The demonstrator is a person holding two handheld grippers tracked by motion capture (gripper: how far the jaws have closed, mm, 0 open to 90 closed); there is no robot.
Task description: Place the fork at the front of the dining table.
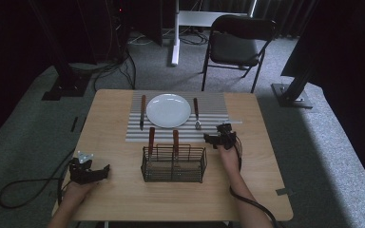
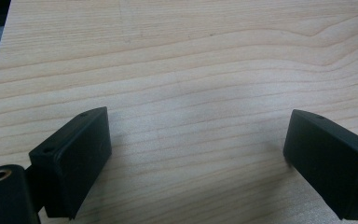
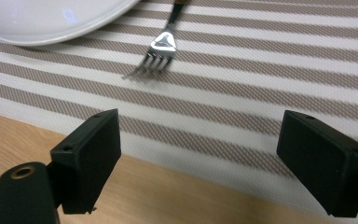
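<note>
- High view: dim room, grey carpet, a folding chair (image 1: 237, 45) behind a light wood bench (image 1: 114, 199). A striped placemat (image 1: 218, 102) sits along the far edge with a white plate (image 1: 168, 110) in its middle, a knife (image 1: 142, 111) to the plate's left and a fork (image 1: 196, 113) to its right, so it looks like a place setting being laid.
- Same view: a wire basket (image 1: 173, 164) sits mid-bench, just in front of the mat, with two wooden-handled utensils (image 1: 151, 140) standing in it, probably the supply that's left to lay out.
- Same view: the right tongs (image 1: 217, 139) hover by the mat's near right corner, close to the fork. The left tongs (image 1: 95, 173) sit back near the bench's near left corner, well away from everything, looks parked.
- Left gripper view: the left tongs (image 2: 196, 149) are wide open over bare wood, holding nothing.
- Right gripper view: the right tongs (image 3: 198, 161) are also spread wide and empty, above the mat's near edge. The fork (image 3: 156, 58) lies ahead on the stripes, tines toward the camera, just beside the plate (image 3: 51, 21) rim. My guess is the fork is in its spot.
</note>
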